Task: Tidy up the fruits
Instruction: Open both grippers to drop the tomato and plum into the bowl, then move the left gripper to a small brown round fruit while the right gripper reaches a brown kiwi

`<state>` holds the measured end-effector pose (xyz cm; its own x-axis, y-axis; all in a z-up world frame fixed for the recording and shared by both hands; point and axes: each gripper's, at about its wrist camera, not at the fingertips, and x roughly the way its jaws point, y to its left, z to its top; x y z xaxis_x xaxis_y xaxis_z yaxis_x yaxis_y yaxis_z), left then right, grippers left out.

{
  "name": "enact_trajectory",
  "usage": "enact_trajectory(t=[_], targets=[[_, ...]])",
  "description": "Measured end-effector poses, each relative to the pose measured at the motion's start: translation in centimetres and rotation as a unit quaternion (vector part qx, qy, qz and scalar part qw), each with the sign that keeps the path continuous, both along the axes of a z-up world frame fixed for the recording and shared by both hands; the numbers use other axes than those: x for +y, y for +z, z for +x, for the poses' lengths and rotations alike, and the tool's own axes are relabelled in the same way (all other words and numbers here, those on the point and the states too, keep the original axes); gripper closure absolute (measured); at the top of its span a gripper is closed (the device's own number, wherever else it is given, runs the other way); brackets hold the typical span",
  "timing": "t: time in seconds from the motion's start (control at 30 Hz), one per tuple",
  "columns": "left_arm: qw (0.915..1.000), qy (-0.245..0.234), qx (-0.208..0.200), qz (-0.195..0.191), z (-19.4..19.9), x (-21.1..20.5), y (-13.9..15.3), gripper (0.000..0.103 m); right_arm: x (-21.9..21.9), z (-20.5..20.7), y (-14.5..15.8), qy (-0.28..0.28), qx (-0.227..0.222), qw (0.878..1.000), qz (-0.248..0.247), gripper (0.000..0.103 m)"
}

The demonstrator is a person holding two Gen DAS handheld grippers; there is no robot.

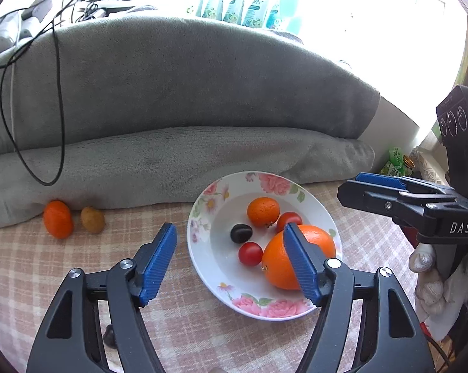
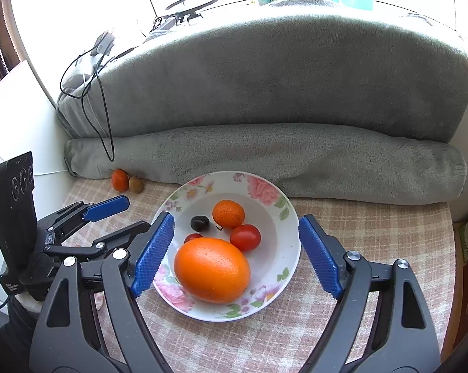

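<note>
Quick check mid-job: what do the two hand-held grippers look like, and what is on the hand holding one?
Both the left hand-held gripper and the right hand-held gripper have black plastic scissor-link frames, silver pivot bolts and blue ribbed pads. The right one bears white "DAS" lettering. A white glove covers its hand.

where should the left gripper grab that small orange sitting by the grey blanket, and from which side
Grip the small orange across its rounded middle, coming from above and in front. The grey blanket rises right behind it, and a brownish fruit sits close on its right, so one finger needs to slip into that narrow gap. The left gripper is open and empty.
</note>
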<state>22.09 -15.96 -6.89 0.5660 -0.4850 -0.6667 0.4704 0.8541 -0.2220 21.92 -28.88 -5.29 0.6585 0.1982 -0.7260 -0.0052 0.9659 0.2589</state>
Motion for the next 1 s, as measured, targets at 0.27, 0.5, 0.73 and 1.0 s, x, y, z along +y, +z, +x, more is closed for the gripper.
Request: enact_trajectory(t=[0.27, 0.5, 0.73, 1.0], targets=[[0.9998, 0.017, -0.012, 0.0, -0.9, 2.0, 0.8, 0.027, 1.3, -0.1, 1.3, 0.003, -0.018, 1.0, 0.009, 0.005], [0.9987, 0.044, -0.028, 0.004, -2.0, 5.3, 1.5, 0.027, 3.3, 0.7, 2.2, 0.018, -0.022, 0.999, 0.015, 0.005], [0.9961, 0.079, -0.038, 0.011, -3.2, 9.6, 1.6, 0.027, 6.0, 1.7, 2.7, 0.042, -0.025, 0.999, 0.015, 0.005], [0.9923, 0.117, -0.039, 0.013, -4.8, 14.3, 1.1, 0.027, 9.4, 3.6, 2.3, 0.072, -0.015, 0.997, 0.017, 0.005]])
